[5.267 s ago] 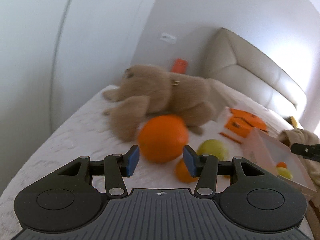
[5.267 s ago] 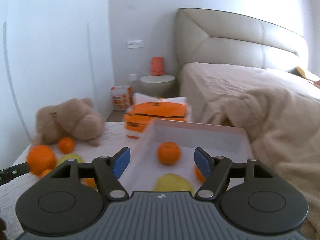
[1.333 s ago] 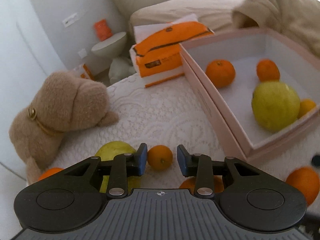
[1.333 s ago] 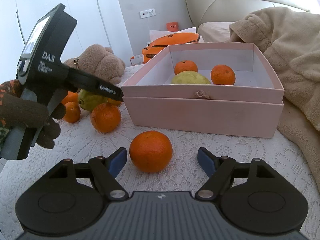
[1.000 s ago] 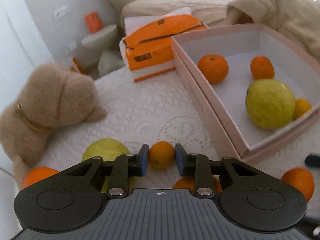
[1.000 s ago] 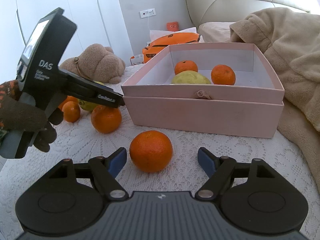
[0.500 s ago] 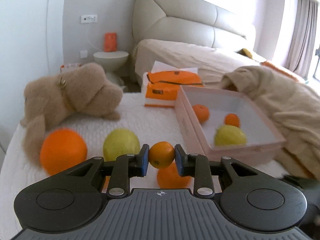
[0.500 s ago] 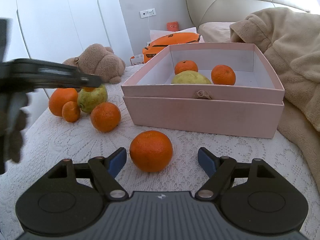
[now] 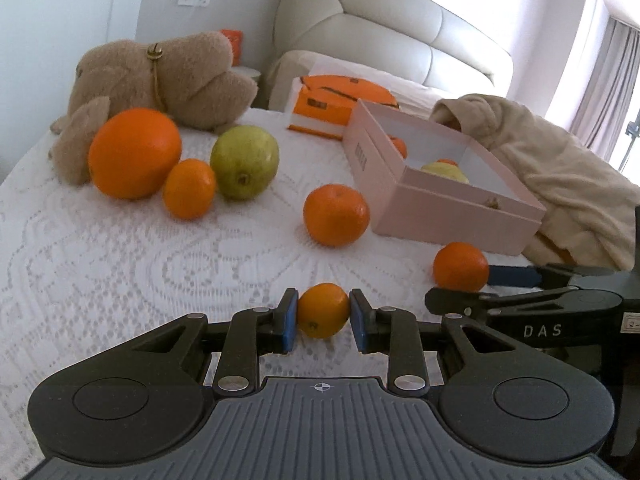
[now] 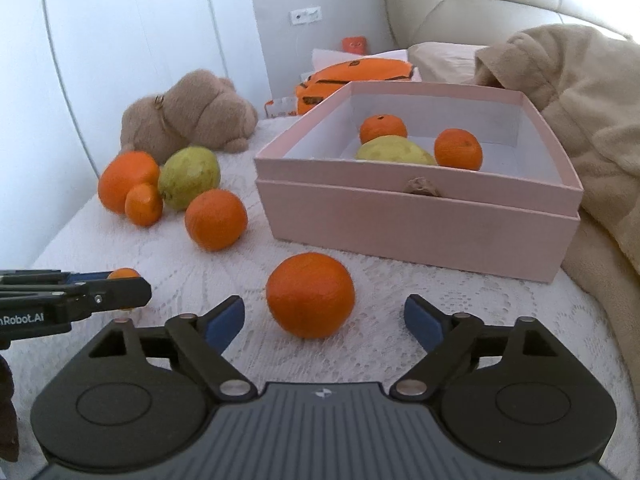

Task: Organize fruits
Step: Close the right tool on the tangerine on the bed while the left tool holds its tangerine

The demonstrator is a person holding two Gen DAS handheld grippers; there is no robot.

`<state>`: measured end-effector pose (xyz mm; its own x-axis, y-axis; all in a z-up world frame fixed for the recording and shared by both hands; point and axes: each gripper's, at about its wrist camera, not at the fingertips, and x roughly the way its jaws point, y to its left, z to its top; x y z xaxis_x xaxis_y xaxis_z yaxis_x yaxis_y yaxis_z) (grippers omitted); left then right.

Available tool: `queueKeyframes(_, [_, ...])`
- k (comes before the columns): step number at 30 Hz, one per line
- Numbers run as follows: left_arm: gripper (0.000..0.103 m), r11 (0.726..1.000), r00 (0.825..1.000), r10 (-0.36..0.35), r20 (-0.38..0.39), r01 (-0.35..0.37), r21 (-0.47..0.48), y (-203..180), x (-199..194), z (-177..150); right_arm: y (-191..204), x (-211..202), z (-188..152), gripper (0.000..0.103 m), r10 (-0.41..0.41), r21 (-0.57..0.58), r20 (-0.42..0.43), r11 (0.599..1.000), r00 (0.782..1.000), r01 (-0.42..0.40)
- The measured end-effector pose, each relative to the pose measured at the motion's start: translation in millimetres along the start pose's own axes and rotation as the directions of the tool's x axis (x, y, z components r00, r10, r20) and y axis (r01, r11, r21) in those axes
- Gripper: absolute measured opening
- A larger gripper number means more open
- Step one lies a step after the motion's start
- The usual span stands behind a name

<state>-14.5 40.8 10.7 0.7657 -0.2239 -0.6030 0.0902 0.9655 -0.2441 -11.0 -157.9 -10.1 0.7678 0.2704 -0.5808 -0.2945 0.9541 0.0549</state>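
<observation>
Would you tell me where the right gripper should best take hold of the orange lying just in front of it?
Probably across its widest middle, coming level from the near side. The orange is round, sits free on the cloth, and lies between the right gripper's opening jaws, untouched.

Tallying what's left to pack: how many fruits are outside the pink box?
6. Small orange in the left tongs; on the cloth, five: orange, mandarin, pear, big orange, small one.
</observation>
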Motion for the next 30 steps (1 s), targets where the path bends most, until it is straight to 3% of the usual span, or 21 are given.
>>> queueKeyframes(4, [0.032,1.0,0.999,-0.008,0.033,0.008,-0.003,2.4,-1.3,-7.2,18.5,6.1,-2.1,0.099,-0.08,-0.104,-0.033,0.992,0.996,0.076])
queueKeyframes(12, [0.032,0.999,0.999,-0.025,0.042,0.026,-0.031,6.8,-0.8,-8.5,11.2,5.5,-2.9,0.103,-0.085,-0.07,-0.061,0.994,0.995,0.08])
queueKeyframes(19, [0.032,1.0,0.999,-0.007,0.041,0.008,-0.008,2.3,0.9,-8.6,9.8,3.7,-2.6,0.102,-0.084,-0.058,-0.062,0.995,0.995,0.081])
queueKeyframes(21, [0.032,1.0,0.999,-0.011,0.041,0.012,-0.015,3.2,1.1,-8.7,8.9,-0.1,-3.4,0.095,-0.093,-0.049,-0.049,0.995,0.994,0.091])
queueKeyframes(26, [0.032,1.0,0.999,-0.012,0.041,0.013,-0.017,3.5,1.7,-8.7,3.6,-12.1,-5.3,0.092,-0.212,-0.089,-0.017,0.974,0.977,0.21])
queueKeyframes(30, [0.032,1.0,0.999,-0.007,0.039,0.007,-0.009,2.8,1.9,-8.9,-9.6,-19.1,-8.9,0.092,-0.242,-0.064,-0.023,0.969,0.97,0.241])
